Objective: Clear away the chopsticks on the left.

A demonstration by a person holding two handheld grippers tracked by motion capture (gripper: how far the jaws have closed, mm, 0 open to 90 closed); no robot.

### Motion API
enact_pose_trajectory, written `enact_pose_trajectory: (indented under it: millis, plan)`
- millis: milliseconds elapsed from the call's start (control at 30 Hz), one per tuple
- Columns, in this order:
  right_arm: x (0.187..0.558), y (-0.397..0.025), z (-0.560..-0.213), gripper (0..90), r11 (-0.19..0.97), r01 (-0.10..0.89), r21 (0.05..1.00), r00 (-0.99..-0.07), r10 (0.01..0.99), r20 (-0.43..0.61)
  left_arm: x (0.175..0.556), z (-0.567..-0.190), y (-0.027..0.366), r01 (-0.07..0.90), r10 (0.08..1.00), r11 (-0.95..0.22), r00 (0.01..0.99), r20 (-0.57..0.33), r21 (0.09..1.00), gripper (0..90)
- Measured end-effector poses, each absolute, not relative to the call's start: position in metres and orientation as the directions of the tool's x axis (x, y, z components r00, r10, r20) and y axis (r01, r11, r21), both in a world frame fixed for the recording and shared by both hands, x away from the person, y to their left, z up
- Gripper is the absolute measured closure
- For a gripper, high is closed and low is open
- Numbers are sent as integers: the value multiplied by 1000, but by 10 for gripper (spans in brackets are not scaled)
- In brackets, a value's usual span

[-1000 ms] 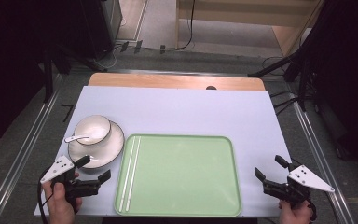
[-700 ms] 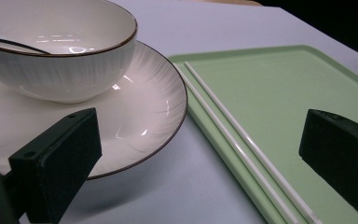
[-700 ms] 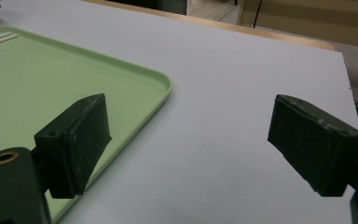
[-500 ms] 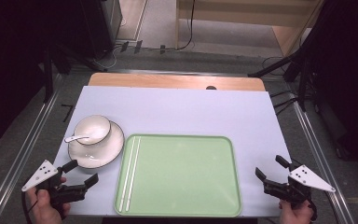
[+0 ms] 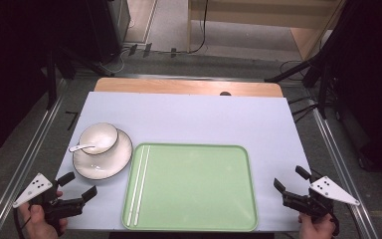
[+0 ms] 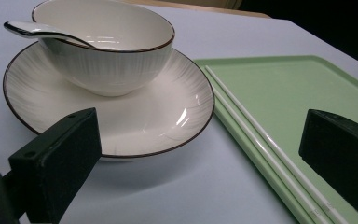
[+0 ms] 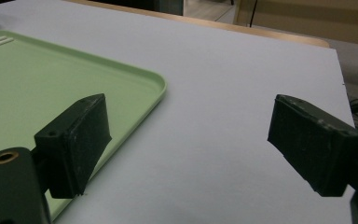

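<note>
At the counter's near left corner the left hand-held gripper [image 5: 78, 185] hangs with jaws spread, holding nothing, aimed at the plate [image 5: 113, 164] near the left edge; a bowl [image 5: 99, 137] with a spoon [image 5: 81, 147] sits on it. Just right, chopsticks [image 5: 139, 183] lie along the tray's [image 5: 199, 219] left rim. At the near right corner the right hand-held gripper [image 5: 288, 184] is spread and empty too. Nothing is grasped yet, so the work looks barely begun. The spoon's scoop end is hidden inside the bowl.

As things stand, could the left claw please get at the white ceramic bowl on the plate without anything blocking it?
Probably yes: the left claw is open just short of the white plate, facing the white ceramic bowl, with bare table between.
</note>
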State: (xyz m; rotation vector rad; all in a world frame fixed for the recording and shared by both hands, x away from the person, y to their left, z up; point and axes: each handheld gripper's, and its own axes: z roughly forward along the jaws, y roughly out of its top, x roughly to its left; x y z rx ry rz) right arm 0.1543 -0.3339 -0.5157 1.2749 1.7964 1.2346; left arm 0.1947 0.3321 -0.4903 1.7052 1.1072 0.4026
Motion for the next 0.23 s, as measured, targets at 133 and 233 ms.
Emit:
enact_pose_trajectory:
  millis: [133,233]
  plan:
    - [154,-334,-516,129,100,373,923,-352,935,41,195,-491,334,482,823,-50,516,-237,875,0]
    - [154,-334,-517,129,104,376,921,-349,936,37,196,-491,335,483,822,-53,518,-237,874,0]
